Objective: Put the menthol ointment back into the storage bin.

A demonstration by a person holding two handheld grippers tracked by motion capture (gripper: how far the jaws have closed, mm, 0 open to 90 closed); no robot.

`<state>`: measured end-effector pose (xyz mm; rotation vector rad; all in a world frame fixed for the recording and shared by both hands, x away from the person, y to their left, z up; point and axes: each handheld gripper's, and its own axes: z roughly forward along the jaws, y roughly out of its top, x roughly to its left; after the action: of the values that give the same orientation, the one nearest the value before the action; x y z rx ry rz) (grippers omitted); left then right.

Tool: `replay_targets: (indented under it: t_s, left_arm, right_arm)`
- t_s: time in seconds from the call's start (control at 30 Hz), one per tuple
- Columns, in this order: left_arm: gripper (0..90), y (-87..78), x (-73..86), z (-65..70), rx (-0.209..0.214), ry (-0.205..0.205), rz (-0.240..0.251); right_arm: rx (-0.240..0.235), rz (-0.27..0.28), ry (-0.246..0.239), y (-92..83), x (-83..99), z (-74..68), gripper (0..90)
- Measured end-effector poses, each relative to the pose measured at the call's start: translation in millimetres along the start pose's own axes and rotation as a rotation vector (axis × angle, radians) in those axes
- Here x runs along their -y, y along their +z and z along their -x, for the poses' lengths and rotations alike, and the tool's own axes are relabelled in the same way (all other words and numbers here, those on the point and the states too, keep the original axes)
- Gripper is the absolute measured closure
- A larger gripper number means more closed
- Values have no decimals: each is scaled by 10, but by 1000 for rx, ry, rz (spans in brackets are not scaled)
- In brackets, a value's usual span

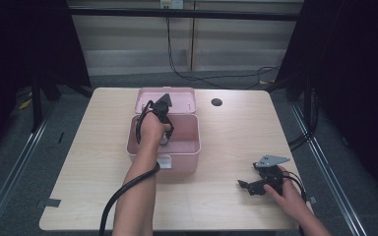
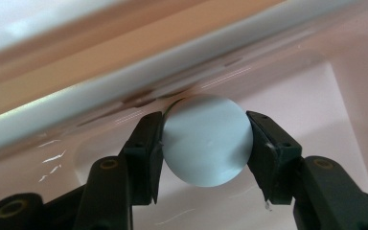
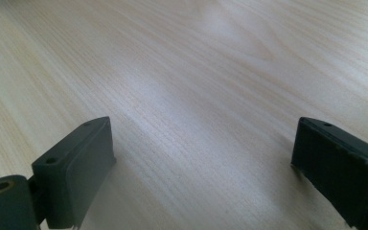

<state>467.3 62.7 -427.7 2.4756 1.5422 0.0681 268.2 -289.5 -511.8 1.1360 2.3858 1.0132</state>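
Pink box with its lid thrown back stands on the table, directly beneath the left hand-held gripper, which reaches down into it from above. Well off to that gripper's right, near the table's front edge, the right hand-held gripper rests low over bare wood; in the right gripper view its jaws stand wide apart with nothing between them.

In the left gripper view the left hand-held gripper is clamped on a pale blue ball, one pad pressing each side, the ball sitting squarely between the tips and just ahead of them. Close beyond the ball run the box's pale wall and rim, and the pink floor lies under it.

Being round, the ball has no long axis to line up with, so the relation that counts is vertical: the ball sits low inside the box, and the way clear is straight up past the rim. The left hand is the one on it; the right is far from the box.
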Motion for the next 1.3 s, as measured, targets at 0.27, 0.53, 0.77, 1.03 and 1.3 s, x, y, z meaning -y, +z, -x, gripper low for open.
replay_targets:
  t_s: [0.27, 0.53, 0.77, 1.03, 1.3]
  left_arm:
    - [493, 27, 7, -1, -3, 0, 6]
    - [472, 11, 18, -14, 0, 8, 12]
    - [440, 18, 26, -11, 4, 1, 12]
    - [412, -14, 30, -3, 12, -3, -13]
    - [398, -72, 48, -18, 22, -28, -14]
  right_arm:
    - [0, 0, 0, 0, 0, 1, 68]
    - [0, 0, 0, 0, 0, 0, 68]
    - [0, 0, -1, 0, 0, 1, 68]
    - [0, 0, 0, 0, 0, 0, 68]
    - [0, 0, 0, 0, 0, 0, 68]
